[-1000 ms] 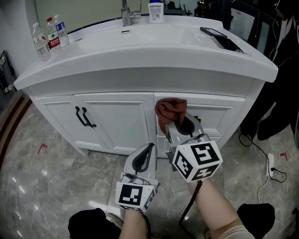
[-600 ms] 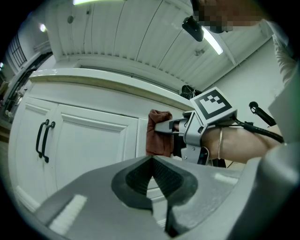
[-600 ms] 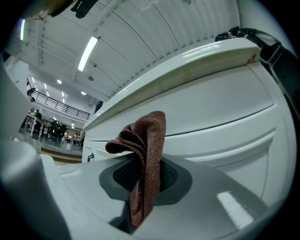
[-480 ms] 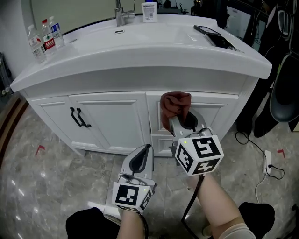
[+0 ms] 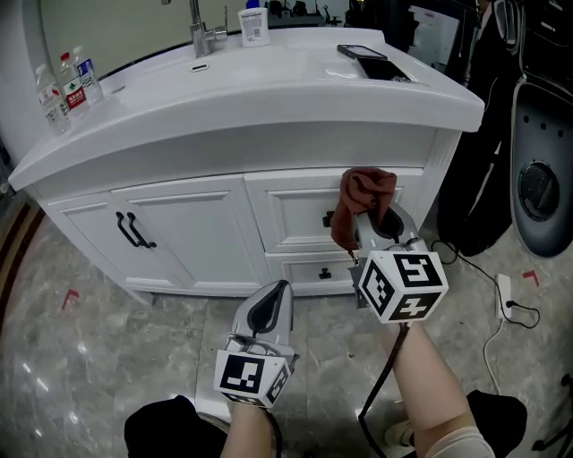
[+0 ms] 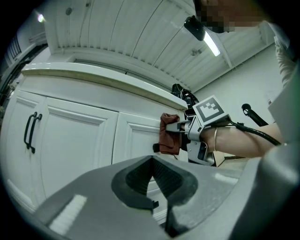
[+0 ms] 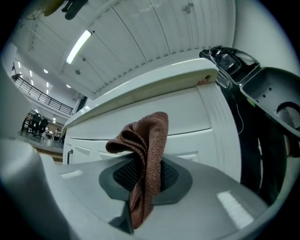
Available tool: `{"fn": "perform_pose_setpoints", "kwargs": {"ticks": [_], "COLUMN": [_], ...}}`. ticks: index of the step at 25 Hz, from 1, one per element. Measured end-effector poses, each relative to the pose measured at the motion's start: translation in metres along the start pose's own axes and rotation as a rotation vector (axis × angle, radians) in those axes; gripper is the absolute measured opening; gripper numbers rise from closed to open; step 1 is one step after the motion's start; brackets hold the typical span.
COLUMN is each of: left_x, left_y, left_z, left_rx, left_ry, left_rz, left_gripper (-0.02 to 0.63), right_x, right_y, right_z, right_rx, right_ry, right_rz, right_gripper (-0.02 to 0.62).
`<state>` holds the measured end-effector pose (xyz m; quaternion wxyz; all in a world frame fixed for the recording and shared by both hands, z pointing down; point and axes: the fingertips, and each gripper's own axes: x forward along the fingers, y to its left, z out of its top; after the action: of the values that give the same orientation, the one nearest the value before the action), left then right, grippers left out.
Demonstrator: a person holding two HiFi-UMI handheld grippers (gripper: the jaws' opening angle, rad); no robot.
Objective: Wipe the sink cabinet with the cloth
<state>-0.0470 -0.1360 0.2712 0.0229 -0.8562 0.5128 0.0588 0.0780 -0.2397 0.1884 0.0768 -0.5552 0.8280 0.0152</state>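
The white sink cabinet (image 5: 215, 224) fills the upper head view, with two doors at left and drawers at right. A reddish-brown cloth (image 5: 363, 201) is pinched in my right gripper (image 5: 369, 224), which is shut on it and holds it against the upper right drawer front (image 5: 295, 210). In the right gripper view the cloth (image 7: 145, 159) stands up from between the jaws, close to the cabinet's right end (image 7: 206, 108). My left gripper (image 5: 269, 309) hangs lower, in front of the cabinet's foot, shut with nothing in it. From the left gripper view, the cloth (image 6: 168, 136) and the right gripper (image 6: 180, 127) show against the drawer.
On the countertop (image 5: 269, 98) stand water bottles (image 5: 63, 85) at left, a tap (image 5: 201, 31), a small white container (image 5: 253, 25) and a dark phone (image 5: 372, 63). Black door handles (image 5: 130, 231) are at left. A cable and power strip (image 5: 506, 300) lie on the marble floor at right.
My right gripper has carried the cloth rightward along the upper drawer front, toward the cabinet's right end. The left gripper has stayed low and shut.
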Motion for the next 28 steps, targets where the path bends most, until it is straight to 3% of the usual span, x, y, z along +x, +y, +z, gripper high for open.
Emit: {"fn": "perform_pose_setpoints", "kwargs": {"ticks": [8, 12, 18, 23, 28], "left_x": [0.001, 0.003, 0.009, 0.002, -0.013], "left_y": [-0.019, -0.021, -0.005, 0.033, 0.054], "left_z": [-0.01, -0.014, -0.014, 0.004, 0.0], "left_rx": [0.01, 0.02, 0.055, 0.079, 0.042], "left_ry": [0.026, 0.028, 0.047, 0.029, 0.038], "left_rz": [-0.03, -0.033, -0.022, 0.043, 0.097], "left_gripper": [0.0, 0.0, 0.0, 0.0, 0.0], "right_x": [-0.026, -0.033, -0.023, 0.001, 0.031], "right_y": [-0.06, -0.065, -0.005, 0.069, 0.121], "right_z": [0.005, -0.003, -0.028, -0.049, -0.069], "right_rx": [0.006, 0.016, 0.03, 0.097, 0.115], "right_ry": [0.005, 0.024, 0.051, 0.074, 0.116], "right_rz": [-0.128, -0.143, -0.032, 0.09, 0.173], "right_gripper": [0.081, 0.081, 0.08, 0.08, 0.078]}}
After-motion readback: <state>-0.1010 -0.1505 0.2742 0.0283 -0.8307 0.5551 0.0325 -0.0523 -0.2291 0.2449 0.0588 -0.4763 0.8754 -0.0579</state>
